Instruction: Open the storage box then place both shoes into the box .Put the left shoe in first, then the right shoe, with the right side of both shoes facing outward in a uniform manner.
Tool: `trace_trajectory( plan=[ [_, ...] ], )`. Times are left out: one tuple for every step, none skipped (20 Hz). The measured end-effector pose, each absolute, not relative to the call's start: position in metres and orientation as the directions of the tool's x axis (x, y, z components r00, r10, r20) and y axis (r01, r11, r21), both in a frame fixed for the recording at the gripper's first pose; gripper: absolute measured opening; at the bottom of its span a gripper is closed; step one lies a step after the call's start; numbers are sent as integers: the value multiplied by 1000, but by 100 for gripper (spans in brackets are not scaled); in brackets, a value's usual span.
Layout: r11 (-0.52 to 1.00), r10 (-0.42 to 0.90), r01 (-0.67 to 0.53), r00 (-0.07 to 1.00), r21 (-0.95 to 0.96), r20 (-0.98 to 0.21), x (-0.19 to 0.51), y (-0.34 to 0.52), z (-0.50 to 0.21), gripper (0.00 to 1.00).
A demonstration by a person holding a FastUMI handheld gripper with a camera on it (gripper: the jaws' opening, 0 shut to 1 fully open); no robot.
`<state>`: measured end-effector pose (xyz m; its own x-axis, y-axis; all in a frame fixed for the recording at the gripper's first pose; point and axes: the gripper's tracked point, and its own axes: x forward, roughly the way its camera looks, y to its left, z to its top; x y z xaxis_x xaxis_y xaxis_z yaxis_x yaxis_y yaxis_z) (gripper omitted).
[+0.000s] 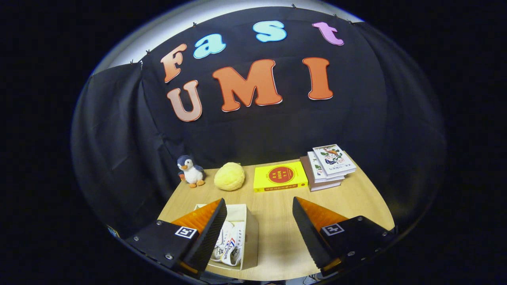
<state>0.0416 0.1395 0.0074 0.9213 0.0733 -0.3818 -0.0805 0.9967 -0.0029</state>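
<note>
Looking along your claw [259, 229], you see its two fingers spread wide, holding nothing, bare counter [277, 237] between them. One open box [247, 233] sits by the left finger, partly hidden behind it, with shoes [229, 245] lying inside; you cannot count them for certain. Beyond the fingers stand one penguin [191, 171], one yellow plush ball [229, 176], one yellow book [280, 177] and one stack of books [326, 166].

My gripper's [259, 206] fisheye camera looks forward and down from above the desk's [277, 237] near edge, along my two spread fingers [210, 233], across the whole desktop to the far edge and the booth's black cloth wall [119, 158] beyond.
</note>
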Motion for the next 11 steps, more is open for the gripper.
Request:
trace_trajectory(
  plan=[
    [998, 64, -69, 926, 0, -371, 43, 131, 12, 98],
    [999, 47, -51, 929, -1, -367, 46, 119, 15, 98],
    [999, 32, -35, 931, -3, -363, 47, 110, 18, 98],
    [1000, 21, -24, 933, -4, -358, 48, 103, 21, 98],
    [1000, 14, -17, 935, -6, -354, 47, 97, 24, 98],
    [1000, 6, -10, 937, -8, -350, 46, 89, 25, 98],
    [1000, -2, -3, 939, -15, -345, 46, 83, 26, 98],
    [1000, -8, 2, 939, -19, -343, 46, 78, 28, 98],
    [1000, -9, 3, 939, -17, -343, 45, 73, 28, 98],
    [1000, -11, 6, 939, -14, -343, 44, 70, 29, 98],
    [1000, -14, 10, 939, -13, -343, 43, 65, 29, 99]
  ],
)
